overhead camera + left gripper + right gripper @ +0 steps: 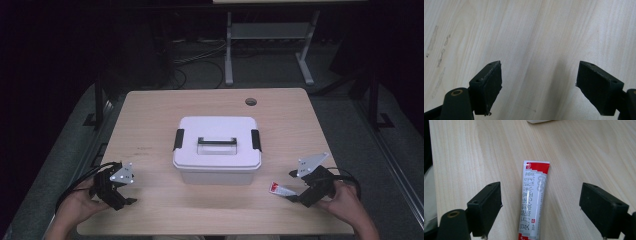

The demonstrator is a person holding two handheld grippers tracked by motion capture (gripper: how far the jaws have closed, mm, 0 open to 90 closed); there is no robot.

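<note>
Dark room, pale wood surface (150,125) with a lidded white storage box (217,149) at its centre. Tube (533,200) lies flat on the wood just beyond the box's right front corner, between the jaws of the right claw (540,210), which stand wide and touch nothing. Left claw (537,87) also wide, over bare wood off the box's left front corner.

Tube: red and white, printed text, crimped flat end pointing at the box. Likely light, soft, slick skin. Pinch across mid-body, gently; too hard may dent it or squeeze out its contents.
</note>
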